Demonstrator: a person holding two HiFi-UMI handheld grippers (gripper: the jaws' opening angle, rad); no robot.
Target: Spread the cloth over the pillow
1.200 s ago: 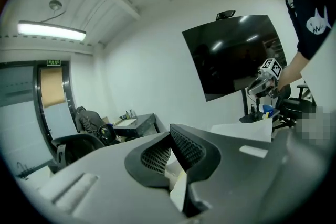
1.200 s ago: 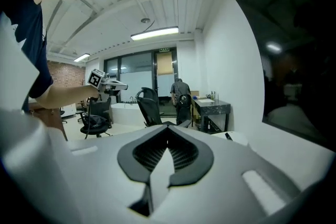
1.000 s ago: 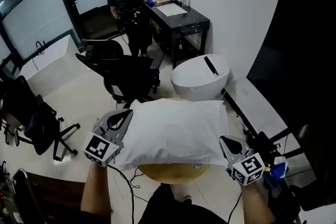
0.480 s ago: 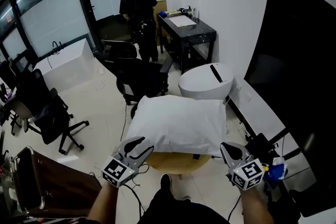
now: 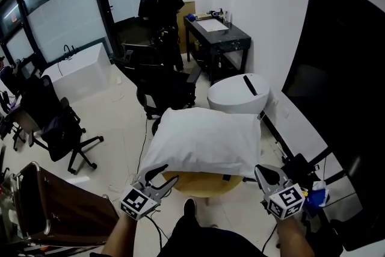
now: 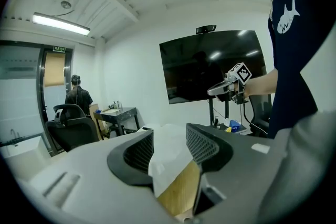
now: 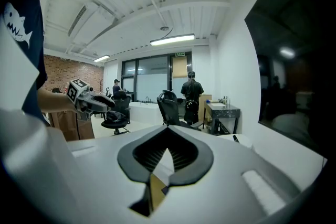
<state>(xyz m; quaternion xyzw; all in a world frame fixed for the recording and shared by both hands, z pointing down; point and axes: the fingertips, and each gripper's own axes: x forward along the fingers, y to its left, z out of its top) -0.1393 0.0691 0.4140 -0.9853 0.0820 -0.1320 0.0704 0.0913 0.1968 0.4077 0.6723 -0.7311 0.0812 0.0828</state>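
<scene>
A white cloth (image 5: 201,140) covers the pillow on a round wooden table (image 5: 201,185). My left gripper (image 5: 163,176) is at the cloth's near left corner. Its jaws have just been opening and now stand open, with the cloth corner (image 6: 167,157) lying loose between them over the table edge (image 6: 181,194). My right gripper (image 5: 260,172) is at the near right corner, shut on a thin fold of the cloth (image 7: 165,161). Each gripper shows in the other's view: the right gripper (image 6: 224,89) and the left gripper (image 7: 98,103).
A white rounded pod (image 5: 237,93) stands just beyond the table. Behind it are a black desk (image 5: 218,34), office chairs (image 5: 162,90) and a person in black (image 5: 159,6). A large dark screen (image 5: 343,87) fills the right wall. A brown case (image 5: 57,204) sits at lower left.
My left gripper has come down from the pillow's left side to its near left corner and opened its jaws, letting go of the cloth. The right gripper stays shut at the right corner.
</scene>
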